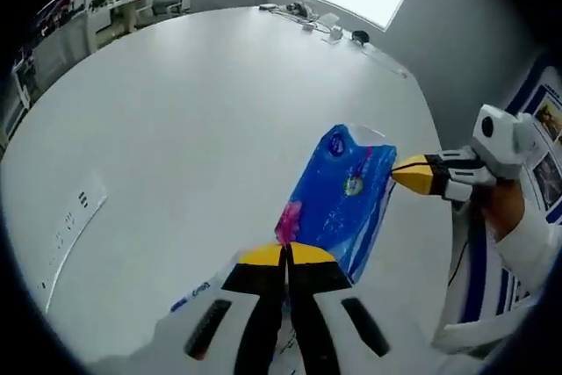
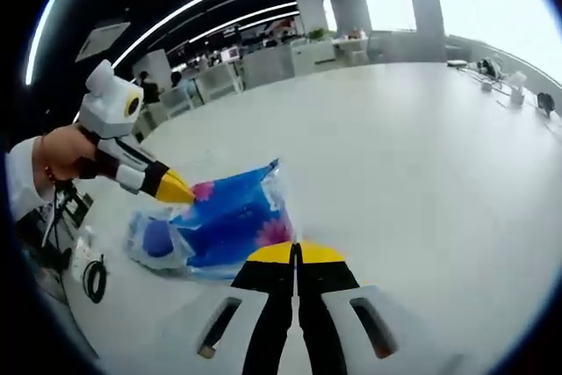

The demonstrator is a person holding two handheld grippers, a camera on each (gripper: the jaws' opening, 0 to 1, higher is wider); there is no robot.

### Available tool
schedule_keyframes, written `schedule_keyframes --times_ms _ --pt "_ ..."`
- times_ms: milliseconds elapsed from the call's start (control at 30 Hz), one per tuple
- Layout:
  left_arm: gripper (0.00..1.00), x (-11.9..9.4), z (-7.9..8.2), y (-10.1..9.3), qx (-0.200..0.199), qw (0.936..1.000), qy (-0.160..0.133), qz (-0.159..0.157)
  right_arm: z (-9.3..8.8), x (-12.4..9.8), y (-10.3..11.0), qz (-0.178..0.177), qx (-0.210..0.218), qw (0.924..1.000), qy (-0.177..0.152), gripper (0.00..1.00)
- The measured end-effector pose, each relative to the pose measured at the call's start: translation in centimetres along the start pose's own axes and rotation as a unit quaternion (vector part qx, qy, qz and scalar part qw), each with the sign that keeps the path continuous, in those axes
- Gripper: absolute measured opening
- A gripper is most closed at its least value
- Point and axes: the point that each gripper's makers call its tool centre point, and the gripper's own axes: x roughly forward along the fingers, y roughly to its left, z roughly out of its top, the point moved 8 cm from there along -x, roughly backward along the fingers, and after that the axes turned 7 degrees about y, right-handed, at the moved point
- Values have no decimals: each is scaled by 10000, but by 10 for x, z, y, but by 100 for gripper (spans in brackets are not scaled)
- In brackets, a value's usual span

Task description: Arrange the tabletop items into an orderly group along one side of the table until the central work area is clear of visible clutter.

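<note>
Closing yellow-tipped jaws of the left gripper (image 1: 287, 256) together at 6 o'clock in the left gripper view, pinching the near edge of the blue packet (image 1: 341, 195); no gap showing between the tips. Lying flat on the white table (image 1: 176, 129), with the packet's long axis running from 6 o'clock toward 1 o'clock, clear end pointing away toward the far window side. Meeting the packet's right edge at 3 o'clock, the right gripper (image 1: 413, 173), held by a hand (image 1: 502, 208); tips appearing together.

Moving across to the right gripper view: left gripper (image 2: 176, 189) entering at 9 o'clock, yellow tip touching the packet's upper edge. Blue packet (image 2: 219, 226) lying at about 8 o'clock from centre, close to the table edge, long axis running 8 o'clock to 2 o'clock. Right gripper (image 2: 297, 254) sitting at 6 o'clock with jaws pressed shut; whether plastic is caught between them cannot be told here, though contact with the corner looks likely.

Judging the step in hand: sliding or lifting the packet toward the table side. Advising both grips kept level, pulling evenly, avoiding tearing thin film, keeping the long axis parallel to the table edge.
</note>
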Motion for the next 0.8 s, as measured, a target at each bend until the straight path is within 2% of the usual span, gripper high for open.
schedule_keyframes --times_ms 433,567,800 --pt "0 18 0 10 -72 9997 213 59 -9 25 -15 36 197 9996 211 0" --pt "0 20 1 13 -89 9997 223 107 -10 29 -16 123 326 9991 221 0" --pt "0 26 1 18 -137 9993 308 141 -12 34 -14 126 296 9991 293 0"
